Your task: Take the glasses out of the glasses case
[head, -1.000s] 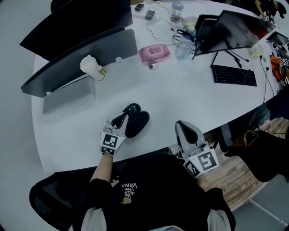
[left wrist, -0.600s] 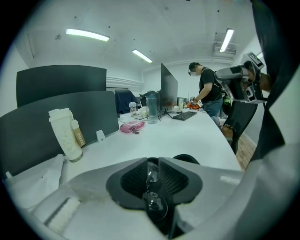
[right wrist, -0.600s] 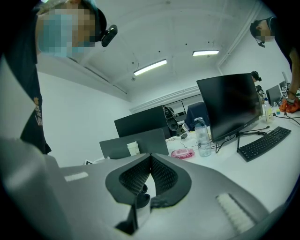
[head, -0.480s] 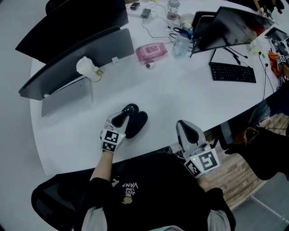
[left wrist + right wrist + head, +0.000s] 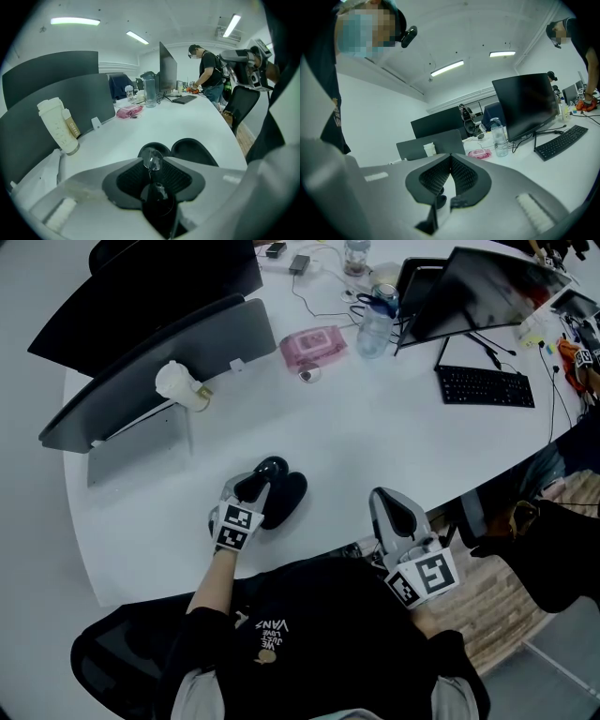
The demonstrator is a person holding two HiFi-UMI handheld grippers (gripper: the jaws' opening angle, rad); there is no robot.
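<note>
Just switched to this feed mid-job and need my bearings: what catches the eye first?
The open black glasses case lies near the white table's front edge, the left tool right at it; its jaws have just been opening, with the glasses between them. The right tool hangs shut and empty at that edge, further right.

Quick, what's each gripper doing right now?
Left gripper: fingers have just been opening, now open, with the glasses between them.
Right gripper: closed, holding nothing.
</note>
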